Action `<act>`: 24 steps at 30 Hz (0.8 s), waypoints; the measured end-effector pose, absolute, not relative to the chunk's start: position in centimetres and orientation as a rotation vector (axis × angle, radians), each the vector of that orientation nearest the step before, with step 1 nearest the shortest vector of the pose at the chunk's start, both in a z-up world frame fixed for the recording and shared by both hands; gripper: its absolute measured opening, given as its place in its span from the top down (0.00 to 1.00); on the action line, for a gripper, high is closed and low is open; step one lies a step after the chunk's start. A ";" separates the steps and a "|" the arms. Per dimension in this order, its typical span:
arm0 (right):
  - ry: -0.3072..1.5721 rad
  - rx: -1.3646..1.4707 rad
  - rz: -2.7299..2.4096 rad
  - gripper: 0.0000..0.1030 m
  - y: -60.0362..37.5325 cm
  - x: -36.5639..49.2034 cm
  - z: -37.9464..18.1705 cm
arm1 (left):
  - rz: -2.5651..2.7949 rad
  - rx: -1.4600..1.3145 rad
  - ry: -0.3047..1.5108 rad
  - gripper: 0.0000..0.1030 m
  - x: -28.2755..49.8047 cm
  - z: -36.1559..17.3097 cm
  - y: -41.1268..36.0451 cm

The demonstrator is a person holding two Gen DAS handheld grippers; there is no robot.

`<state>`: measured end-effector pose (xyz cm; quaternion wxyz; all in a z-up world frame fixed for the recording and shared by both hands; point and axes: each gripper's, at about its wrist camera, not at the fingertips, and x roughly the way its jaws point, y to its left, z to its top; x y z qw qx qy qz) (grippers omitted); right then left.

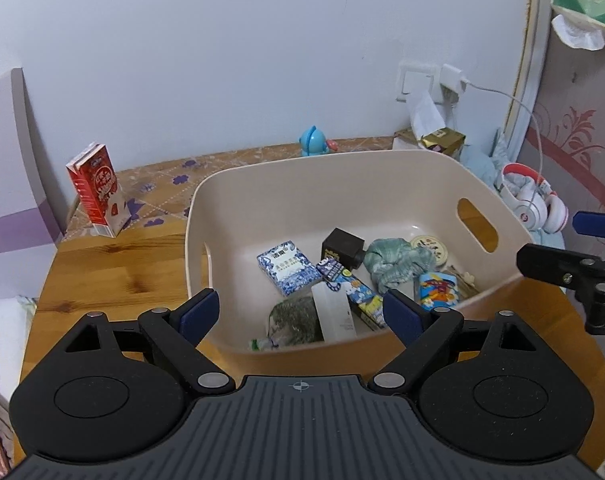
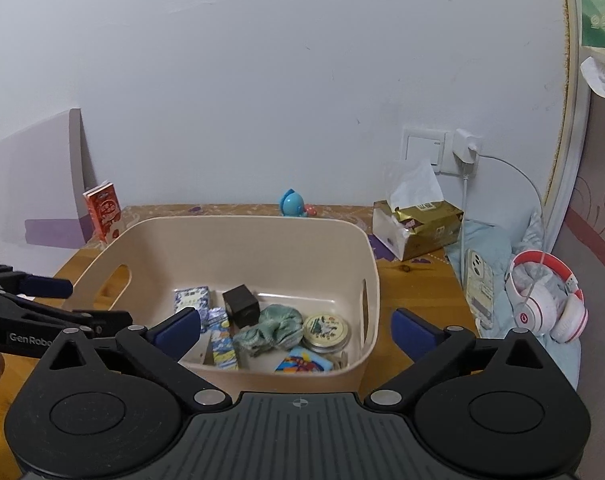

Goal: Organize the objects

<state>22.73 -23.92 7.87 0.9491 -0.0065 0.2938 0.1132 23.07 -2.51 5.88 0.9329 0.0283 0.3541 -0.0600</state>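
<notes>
A beige plastic bin (image 1: 286, 184) (image 2: 238, 236) stands on the wooden table. It holds several small items: a blue-and-white box (image 1: 288, 266), a black cube (image 1: 342, 246) (image 2: 241, 304), a green cloth (image 1: 394, 262) (image 2: 270, 330), a round tin (image 2: 325, 330) and a white box (image 1: 334, 316). A red carton (image 1: 96, 190) (image 2: 104, 210) stands at the far left. A blue toy (image 1: 312, 142) (image 2: 293, 203) sits behind the bin. My left gripper (image 1: 302, 314) is open and empty over the bin's near edge. My right gripper (image 2: 296, 330) is open and empty, just right of the left one.
A gold tissue pack (image 2: 416, 224) lies right of the bin below a wall socket with a charger (image 2: 464, 148). Red-and-white headphones (image 2: 546, 300) and a phone (image 2: 478, 284) lie on pale blue cloth at the right. A purple-and-white panel (image 2: 42, 188) stands at the left.
</notes>
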 end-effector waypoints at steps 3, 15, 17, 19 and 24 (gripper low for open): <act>0.597 -0.014 0.231 0.00 -24.0 21.4 8.1 | -0.123 0.046 0.715 0.12 21.6 6.4 -2.4; 0.582 0.024 0.205 0.00 -25.1 15.4 8.8 | -0.113 0.050 0.631 0.12 15.0 8.6 -3.0; 0.581 0.027 0.212 0.00 -25.3 14.5 9.0 | -0.118 0.052 0.629 0.12 14.2 8.8 -3.1; 0.584 0.017 0.213 0.00 -25.1 13.7 9.1 | -0.119 0.051 0.632 0.11 13.5 8.8 -3.1; 0.594 0.016 0.222 0.00 -24.8 12.3 9.1 | -0.120 0.019 0.648 0.11 11.7 8.7 -2.8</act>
